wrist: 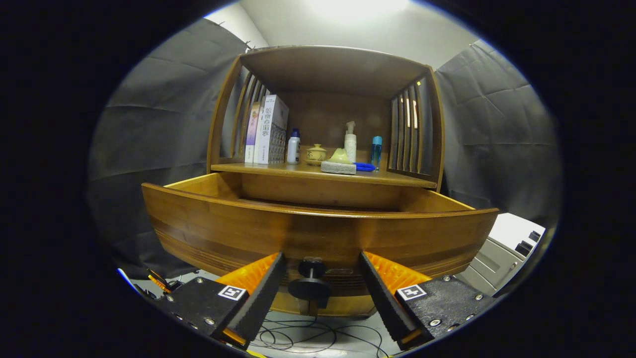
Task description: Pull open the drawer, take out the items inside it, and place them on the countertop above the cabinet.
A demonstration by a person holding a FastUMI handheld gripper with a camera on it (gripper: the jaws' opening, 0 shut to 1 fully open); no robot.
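Wooden drawer [318,228], pulled out across the frame's centre; its contents were hidden behind the front panel. The gripper [322,288], bottom centre, stood wide open, its fingers flanking the dark knob [310,284] without touching it. On the countertop [387,178] above: books [268,130] at left, a white bottle [293,147], a small lidded jar [315,154], a sponge [338,167], a pump bottle [350,141] and a blue bottle [376,149].

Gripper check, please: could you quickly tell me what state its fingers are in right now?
Gripper: open, fingers on either side of the dark round knob of the pulled-out wooden drawer, not touching it, holding nothing.
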